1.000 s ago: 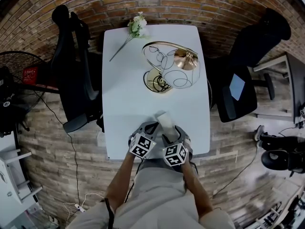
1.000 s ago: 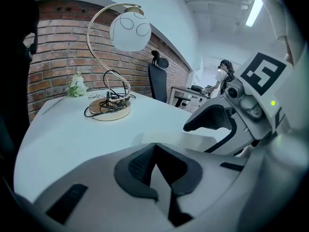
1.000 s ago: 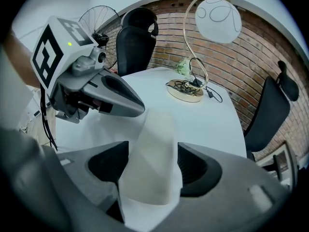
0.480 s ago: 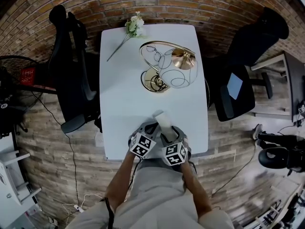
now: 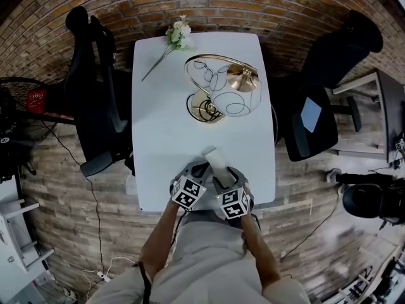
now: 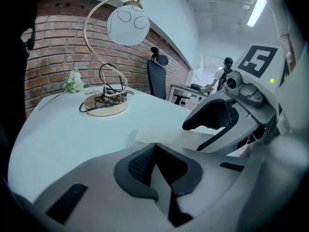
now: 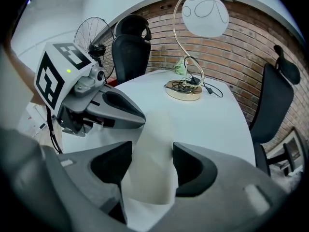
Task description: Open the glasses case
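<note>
Right gripper [image 7: 152, 154] first: its jaws have just been closing and now pinch the white glasses case [image 7: 153, 124], one dark pad against each long side. The case runs out past the fingertips, pointing up the surface [image 5: 161, 132] toward the lamp [image 5: 221, 94], and its lid looks down.

Left gripper [image 6: 154, 162]: jaws pressed together with nothing between them. It sits just beside the right one, and its tip is close against the case's left flank; whether it actually touches, I can't tell.

From the head view, both grippers and the case sit on the person's side of the lamp, by the near edge of the surface and well apart from the lamp's round gold base. The lamp stands upright, a gold arc carrying a white globe, with a dark cord coiled on the base. Beyond the lamp, toward the far left corner, lies a white flower [image 5: 178, 33] on a long stem. A black office chair [image 5: 95, 87] stands left of the lamp, off the surface, and another [image 5: 329, 75] stands right of it. A floor fan [image 5: 25, 100] stands further left again.
</note>
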